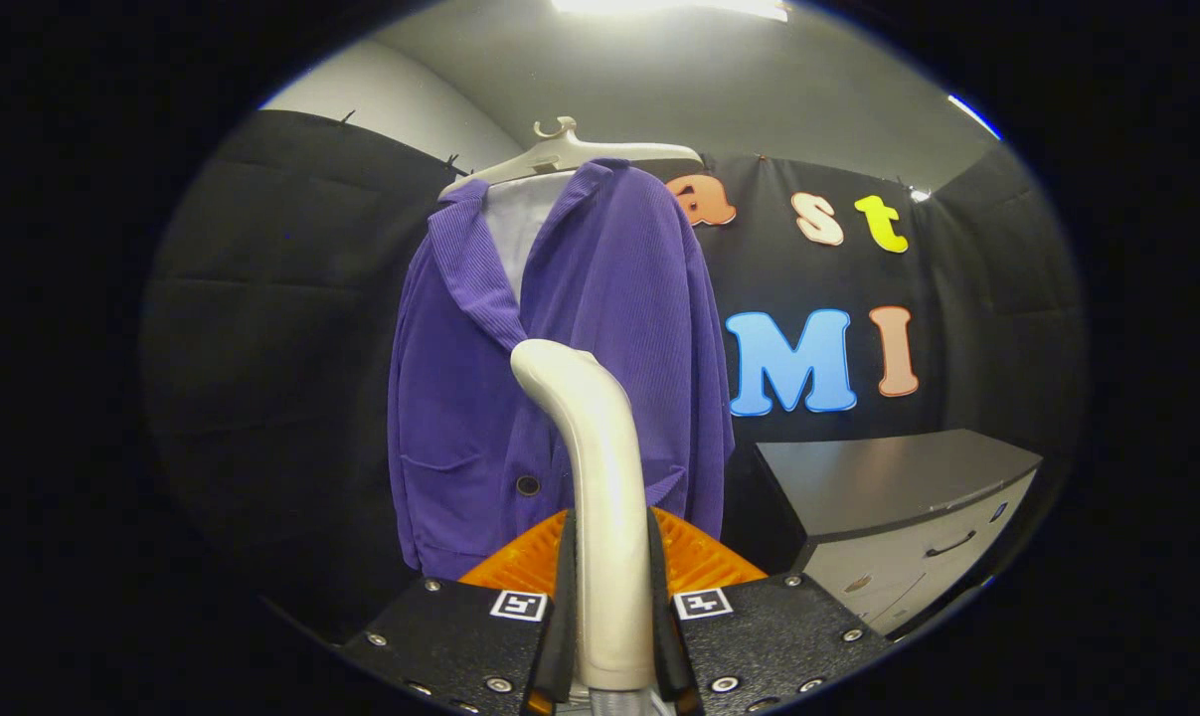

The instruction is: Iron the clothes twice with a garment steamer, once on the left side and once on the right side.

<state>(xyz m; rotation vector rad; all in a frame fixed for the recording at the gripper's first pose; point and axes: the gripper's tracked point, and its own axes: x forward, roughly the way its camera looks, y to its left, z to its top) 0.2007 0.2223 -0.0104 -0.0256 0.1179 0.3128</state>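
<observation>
the hand-held gripper (609, 597) is clamped narrow around the garment steamer (600, 477), one finger pressing on each side of its pale handle. the steamer rises straight up from between the fingers and bends over at the top toward the left, so its rounded head (540, 363) sits in front of the purple jacket (560, 368), about at chest height near the bottom of the collar opening. i can't tell whether the head actually touches the cloth or just hangs in front of it.

the jacket hangs on a pale hanger (565, 151) against the black cloth wall, its front facing us, lapels open at the top showing a light lining. there's a dark button (528, 485) low down just left of the steamer's stem, and a patch pocket (440, 477) further left. off to the right, apart from the jacket, stands a cabinet (918, 517) with a dark top and pale drawers with a handle.
</observation>
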